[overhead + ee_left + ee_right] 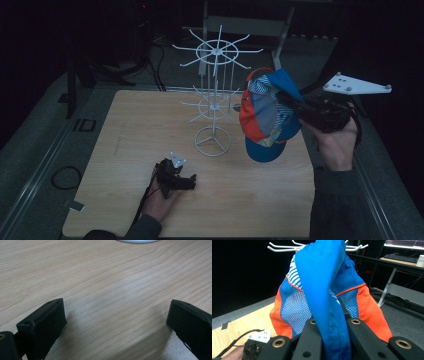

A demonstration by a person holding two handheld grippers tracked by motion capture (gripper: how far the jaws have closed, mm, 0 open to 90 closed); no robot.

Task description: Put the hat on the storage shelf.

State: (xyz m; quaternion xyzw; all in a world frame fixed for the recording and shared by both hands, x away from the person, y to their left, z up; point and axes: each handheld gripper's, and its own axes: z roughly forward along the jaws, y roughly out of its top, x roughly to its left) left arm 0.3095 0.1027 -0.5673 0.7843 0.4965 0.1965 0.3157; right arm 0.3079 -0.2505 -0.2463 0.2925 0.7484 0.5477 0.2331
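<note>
I am holding the blue and orange mesh cap with striped panels point(267, 117) in my right gripper point(295, 107), jaws clamped tight on a fold of its blue fabric point(329, 322), the cap hanging in the air in front of the jaws. The white wire display stand with radiating hooks point(215, 95) is standing just beyond and to one side of the cap, not touching it. My left gripper point(187, 181) is resting on the light wooden table point(105, 277), jaws spread wide with nothing between them. I judge the pick-up done; hanging the cap on a hook is what is remaining
</note>
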